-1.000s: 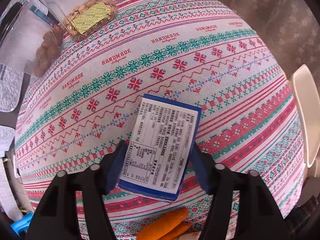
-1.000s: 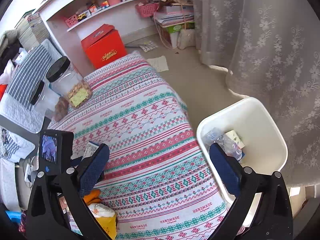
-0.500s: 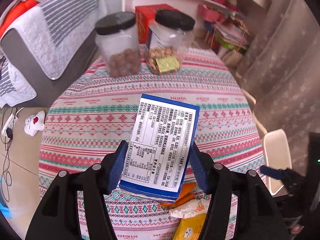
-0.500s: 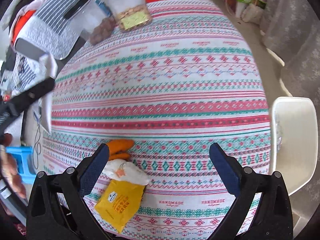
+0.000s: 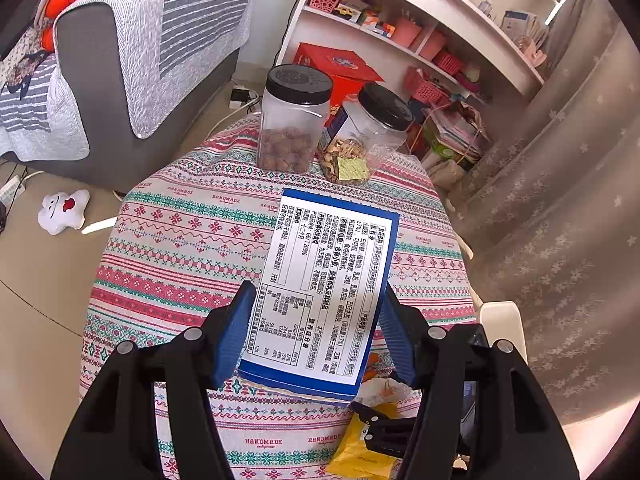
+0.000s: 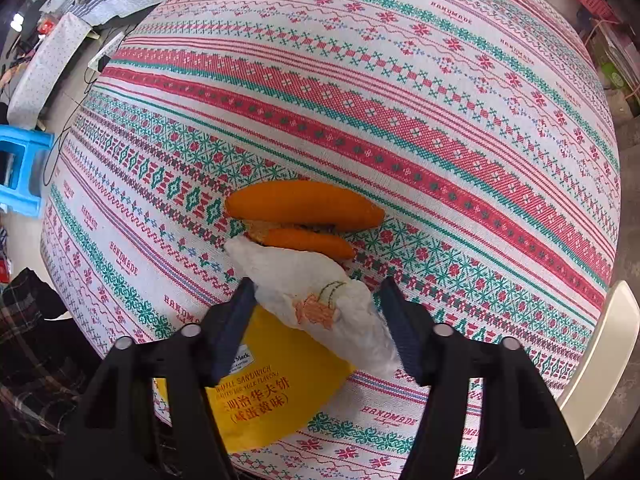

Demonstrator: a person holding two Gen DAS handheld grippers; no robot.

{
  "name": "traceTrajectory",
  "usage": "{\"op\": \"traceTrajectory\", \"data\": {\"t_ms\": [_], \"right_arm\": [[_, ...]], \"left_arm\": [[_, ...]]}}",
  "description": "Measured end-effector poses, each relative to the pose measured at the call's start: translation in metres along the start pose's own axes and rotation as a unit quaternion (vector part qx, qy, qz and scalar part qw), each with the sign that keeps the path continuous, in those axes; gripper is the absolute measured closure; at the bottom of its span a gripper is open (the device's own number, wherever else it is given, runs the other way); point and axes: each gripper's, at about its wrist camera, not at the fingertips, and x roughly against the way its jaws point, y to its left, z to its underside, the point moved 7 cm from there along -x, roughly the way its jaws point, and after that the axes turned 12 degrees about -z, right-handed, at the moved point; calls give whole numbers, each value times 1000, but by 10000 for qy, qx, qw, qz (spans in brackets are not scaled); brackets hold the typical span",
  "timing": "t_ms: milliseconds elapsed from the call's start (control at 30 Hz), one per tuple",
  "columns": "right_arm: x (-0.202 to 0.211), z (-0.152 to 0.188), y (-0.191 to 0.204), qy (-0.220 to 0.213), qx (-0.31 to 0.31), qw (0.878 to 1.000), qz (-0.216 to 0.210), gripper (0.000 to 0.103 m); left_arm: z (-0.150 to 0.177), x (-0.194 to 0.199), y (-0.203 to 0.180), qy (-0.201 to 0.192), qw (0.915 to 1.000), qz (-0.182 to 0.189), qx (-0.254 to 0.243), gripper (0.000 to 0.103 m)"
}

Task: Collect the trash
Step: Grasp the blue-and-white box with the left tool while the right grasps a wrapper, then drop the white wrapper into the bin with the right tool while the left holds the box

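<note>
left gripper (image 5: 314, 334): clamped on blue snack box (image 5: 326, 292), held above tablecloth (image 5: 180, 248). right gripper (image 6: 318, 322): jaws closing around crumpled white tissue (image 6: 316, 296) lying on yellow waffle-sandwich wrapper (image 6: 280, 396). risk: pads may snag the wrapper too, or the tissue slips out.

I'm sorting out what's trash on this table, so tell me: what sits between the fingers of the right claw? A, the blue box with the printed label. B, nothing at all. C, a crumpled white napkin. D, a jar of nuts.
C: in the right wrist view the right claw is closing around the crumpled white napkin, which lies over the yellow wrapper.
</note>
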Motion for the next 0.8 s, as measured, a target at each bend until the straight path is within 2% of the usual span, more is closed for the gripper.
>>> {"op": "traceTrajectory", "data": {"t_ms": [167, 333, 533, 800], "right_arm": [[16, -3, -4, -236, -133, 9996, -66, 57], [58, -18, -15, -992, -561, 9928, -371, 57], [105, -35, -29, -2105, -1138, 9688, -642, 57], [143, -39, -48, -3064, -1487, 9399, -234, 57]], "left_arm": [[-1, -1, 7, 6, 10000, -15, 44, 43], [-2, -4, 12, 18, 9997, -96, 206, 43], [-3, -9, 8, -19, 9997, -105, 237, 43], [-5, -11, -11, -198, 9996, -69, 168, 43]]}}
